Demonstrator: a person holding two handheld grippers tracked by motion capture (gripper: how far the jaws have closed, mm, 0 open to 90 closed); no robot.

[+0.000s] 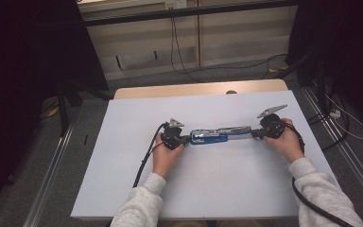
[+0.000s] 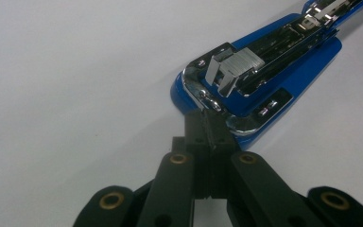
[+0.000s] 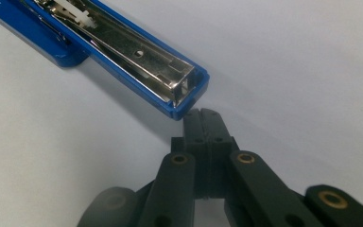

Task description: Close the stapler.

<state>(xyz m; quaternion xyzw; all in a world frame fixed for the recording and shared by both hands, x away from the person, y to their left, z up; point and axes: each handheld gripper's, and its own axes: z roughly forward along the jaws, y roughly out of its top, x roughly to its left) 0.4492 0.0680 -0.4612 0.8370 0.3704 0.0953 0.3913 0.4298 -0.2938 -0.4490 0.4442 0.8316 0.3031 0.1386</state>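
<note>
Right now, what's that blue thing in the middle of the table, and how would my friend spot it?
Look at the white table, then between the person's two black grippers near its middle. There lies a blue stapler, swung open flat in one long line. Its shiny metal insides face up, and it is the only blue thing on the table.

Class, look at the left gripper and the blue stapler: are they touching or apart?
Touching. In the left gripper view, the left gripper, jaws closed, presses its tips against the chrome end of the stapler, no gap visible.
</note>
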